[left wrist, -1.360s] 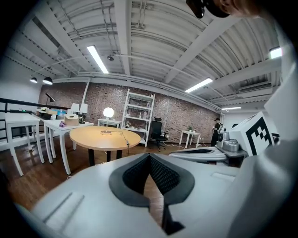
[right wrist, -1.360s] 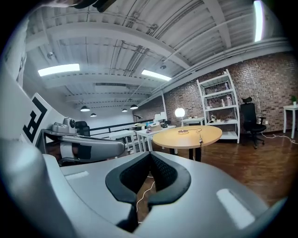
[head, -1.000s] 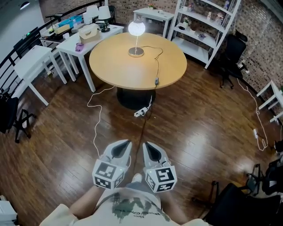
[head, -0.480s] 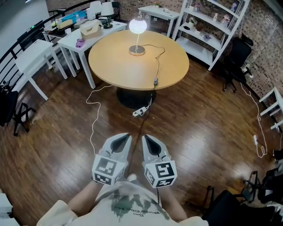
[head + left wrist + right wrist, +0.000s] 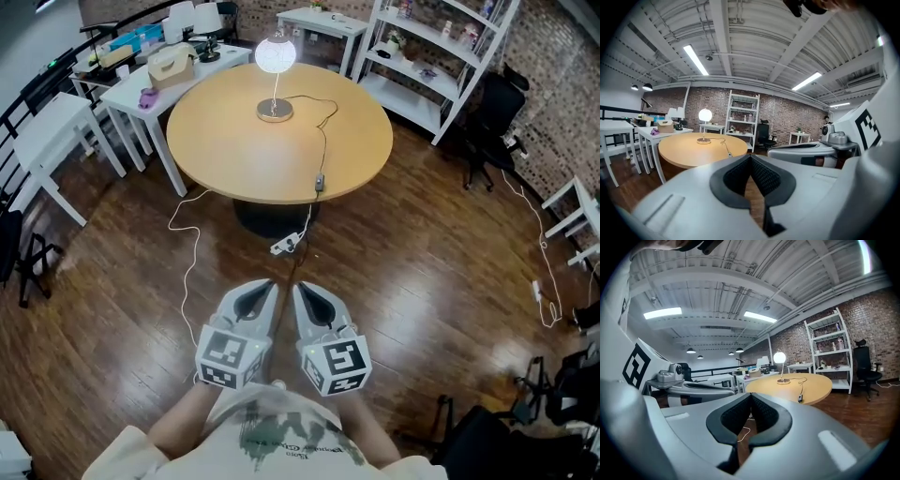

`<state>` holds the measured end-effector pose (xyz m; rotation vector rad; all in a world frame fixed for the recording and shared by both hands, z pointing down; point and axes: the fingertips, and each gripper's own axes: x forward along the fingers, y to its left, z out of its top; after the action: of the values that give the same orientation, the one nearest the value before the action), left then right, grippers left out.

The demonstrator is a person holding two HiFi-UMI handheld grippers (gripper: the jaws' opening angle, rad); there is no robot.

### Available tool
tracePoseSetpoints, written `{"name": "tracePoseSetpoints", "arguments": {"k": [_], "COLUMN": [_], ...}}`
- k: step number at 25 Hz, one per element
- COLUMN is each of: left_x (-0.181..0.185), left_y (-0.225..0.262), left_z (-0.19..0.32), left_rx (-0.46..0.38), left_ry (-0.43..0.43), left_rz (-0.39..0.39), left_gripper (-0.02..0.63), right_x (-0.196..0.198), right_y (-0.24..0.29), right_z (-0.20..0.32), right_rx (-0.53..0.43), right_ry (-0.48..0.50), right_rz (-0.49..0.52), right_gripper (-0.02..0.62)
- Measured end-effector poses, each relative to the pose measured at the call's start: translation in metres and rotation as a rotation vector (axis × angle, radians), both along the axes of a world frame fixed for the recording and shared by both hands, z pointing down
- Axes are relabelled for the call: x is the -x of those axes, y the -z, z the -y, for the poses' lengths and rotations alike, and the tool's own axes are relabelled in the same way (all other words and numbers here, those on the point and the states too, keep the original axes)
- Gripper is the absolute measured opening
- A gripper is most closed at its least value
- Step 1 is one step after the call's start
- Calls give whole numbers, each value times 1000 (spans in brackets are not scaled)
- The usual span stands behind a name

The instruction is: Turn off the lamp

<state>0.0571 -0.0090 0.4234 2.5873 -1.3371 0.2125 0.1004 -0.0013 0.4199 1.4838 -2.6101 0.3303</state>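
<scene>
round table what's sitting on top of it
A lit globe lamp, its cord and an inline switch near the front edge. Nothing covers the round table top.

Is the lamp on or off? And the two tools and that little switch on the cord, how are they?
lamp: on, its globe glowing.
left tool: shut, holding nothing.
right tool: shut, holding nothing.
cord switch: lying on the round table near its edge, untouched; setting too small to tell.

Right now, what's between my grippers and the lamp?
Head view: wood floor with a white power strip and cords, then the round table's near half and the cord's inline switch.
</scene>
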Motion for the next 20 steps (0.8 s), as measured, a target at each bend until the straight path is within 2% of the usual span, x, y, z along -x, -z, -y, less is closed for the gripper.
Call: {"name": "tracePoseSetpoints", "arguments": {"k": [9,20], "left_x": [7,21], "left_y": [-4,-18], "left_z": [91,198], "left_rx": [44,94], "left_ry": [-26,-124], "left_rz": [-28,-30], "left_gripper": [-5,-5], "right_x": [2,21], "right_y": [-8,-19], "right_z": [87,192], "right_rx": [53,95], "right_ry": [-36,-132], "right_rz": [-23,-42], "right_gripper": [6,9]}}
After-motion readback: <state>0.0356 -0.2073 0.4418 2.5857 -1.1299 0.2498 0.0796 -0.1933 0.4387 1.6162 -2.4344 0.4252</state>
